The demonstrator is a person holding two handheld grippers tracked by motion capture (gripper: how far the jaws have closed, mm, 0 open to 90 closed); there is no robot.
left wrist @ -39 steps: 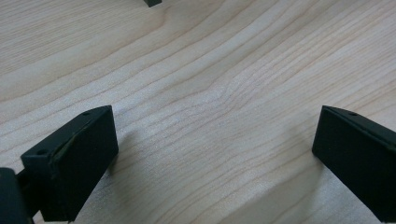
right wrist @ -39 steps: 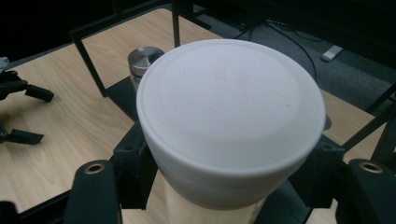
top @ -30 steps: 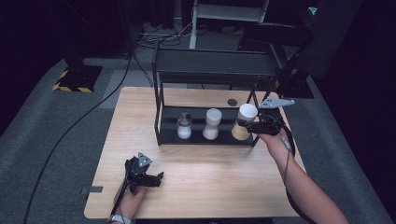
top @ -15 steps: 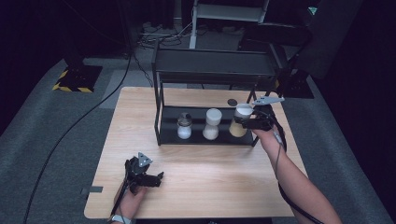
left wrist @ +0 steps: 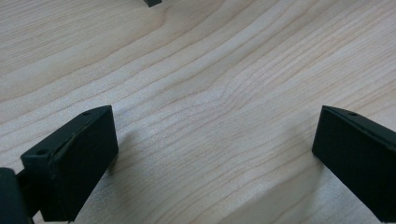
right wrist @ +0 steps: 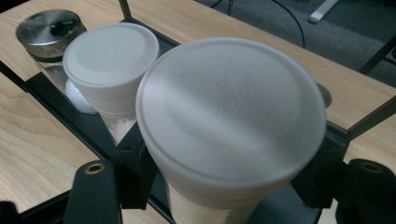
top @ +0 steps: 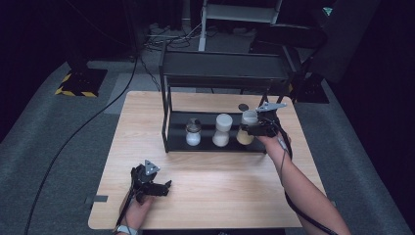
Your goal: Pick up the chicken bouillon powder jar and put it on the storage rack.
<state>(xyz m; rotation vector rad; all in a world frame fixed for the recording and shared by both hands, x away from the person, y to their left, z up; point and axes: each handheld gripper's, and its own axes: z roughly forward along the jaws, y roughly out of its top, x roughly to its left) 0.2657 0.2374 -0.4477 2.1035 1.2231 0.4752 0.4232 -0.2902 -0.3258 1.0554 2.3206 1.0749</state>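
Clamped on a white-lidded jar (top: pixel 247 128) of tan powder: right gripper (top: pixel 258 128), jaws closed against the clear sides just under the lid, at the right end of the black metal rack's (top: pixel 169 117) lower shelf. Seen from the right gripper view as a broad, smooth, round plastic lid (right wrist: pixel 231 114) with faint raised lettering, black pads flanking it left and right. On the same shelf, left of the held jar: a second white-lidded jar (top: pixel 222 130) with pale contents, then a glass shaker (top: pixel 193 132) with a shiny metal cap. Behind the rack's right end, a small dark disc (top: pixel 243 106) on the pale, fine-grained wooden table (top: pixel 215 196). Well in front of the rack's left end, left gripper (top: pixel 159 187), rested low on the wood, blocky matte jaws spread wide, nothing between them.
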